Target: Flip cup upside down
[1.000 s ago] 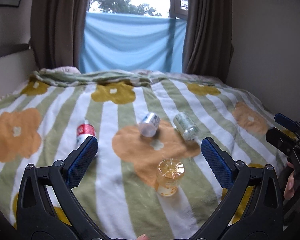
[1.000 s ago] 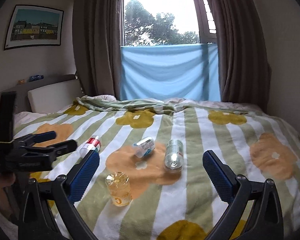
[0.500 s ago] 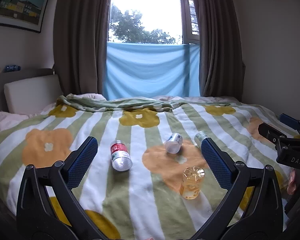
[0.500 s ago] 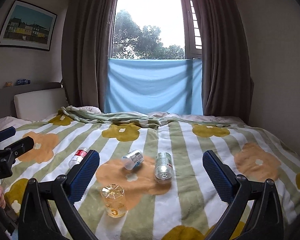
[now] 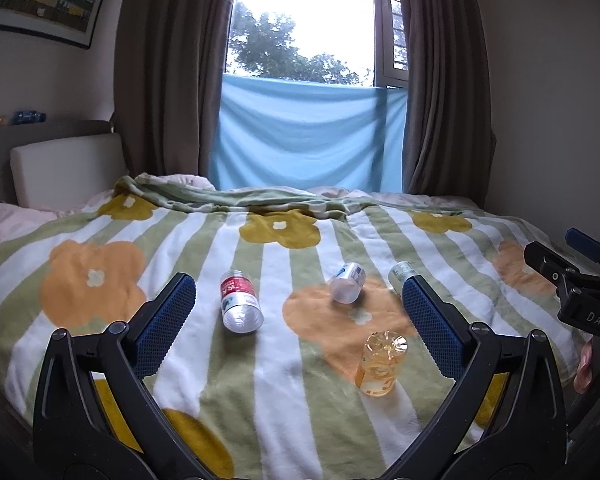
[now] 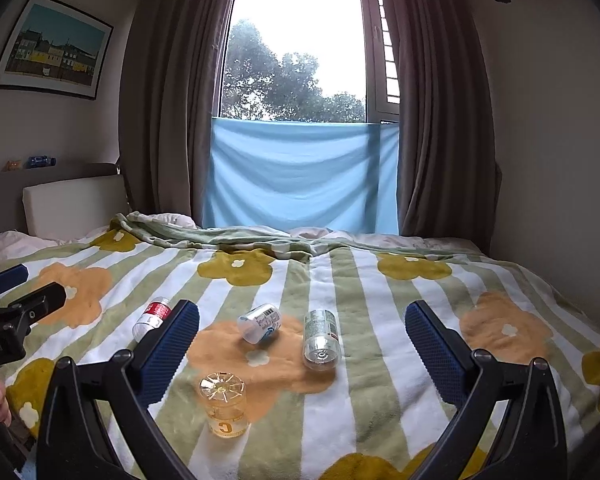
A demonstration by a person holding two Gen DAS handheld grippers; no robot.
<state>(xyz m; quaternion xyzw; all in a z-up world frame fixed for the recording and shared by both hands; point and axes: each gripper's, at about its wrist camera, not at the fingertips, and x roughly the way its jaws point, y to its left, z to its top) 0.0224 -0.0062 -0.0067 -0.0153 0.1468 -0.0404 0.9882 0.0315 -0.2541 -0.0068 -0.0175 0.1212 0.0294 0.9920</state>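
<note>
A clear amber cup stands on the striped flower blanket with its ribbed base facing up; it also shows in the right wrist view. My left gripper is open and empty, held back from the cup, which sits low between its fingers nearer the right one. My right gripper is open and empty, the cup close to its left finger. Each gripper shows at the edge of the other's view: the right gripper and the left gripper.
Three cut bottle cups lie on their sides on the blanket: a red-labelled one, a blue-labelled one and a green-labelled one. A headboard stands left, curtains and window behind.
Both grippers have pulled back and tilted up, so the cup and bottles look smaller and lower in view. The cup stands as before.
</note>
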